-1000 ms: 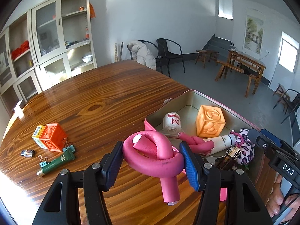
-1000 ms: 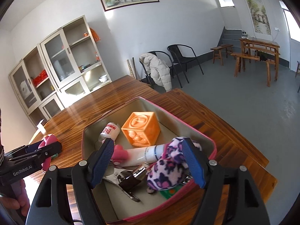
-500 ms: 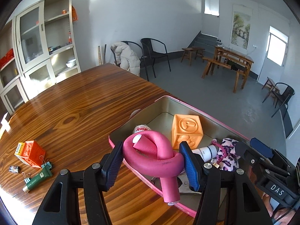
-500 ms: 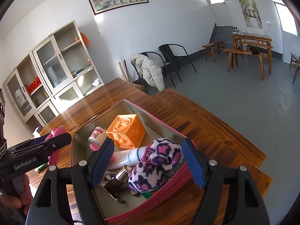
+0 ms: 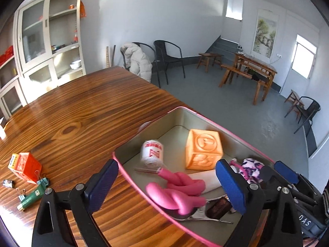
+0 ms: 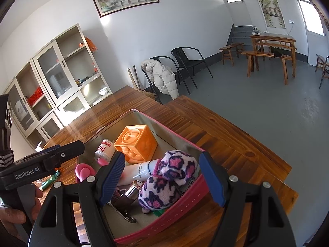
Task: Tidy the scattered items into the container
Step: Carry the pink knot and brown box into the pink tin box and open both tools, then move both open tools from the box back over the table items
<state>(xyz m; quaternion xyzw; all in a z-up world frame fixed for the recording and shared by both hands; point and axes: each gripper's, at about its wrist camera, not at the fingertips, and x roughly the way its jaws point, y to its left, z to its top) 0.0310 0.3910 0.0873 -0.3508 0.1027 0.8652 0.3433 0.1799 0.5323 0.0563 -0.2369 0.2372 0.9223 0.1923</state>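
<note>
Your worktop (image 5: 82,113) carries the pink-rimmed container (image 5: 205,117) at the near right, with the scattered items left over at the far left of the left wrist view. You are at the end of a drop: the left gripper (image 5: 166,185) has just been opening, its jaws now stand wide, and the pink foam twist (image 5: 176,193) lies released between them inside the container, touching neither pad. It rests knotted on itself, soft and bent, over a metal clip (image 5: 197,216) and against a white tube (image 5: 205,182).

Your right gripper (image 6: 162,177) hangs over the container's near corner with its jaws apart around the leopard-print plush (image 6: 166,181); the pads seem clear of it, though the view is too close to be sure.

Next, you would swing the left gripper back to the left, where the orange box (image 5: 27,166), the green tube (image 5: 30,197), the binder clips (image 5: 20,192) and a small battery (image 5: 8,183) wait. The small pieces will need a low, careful pinch.
</note>
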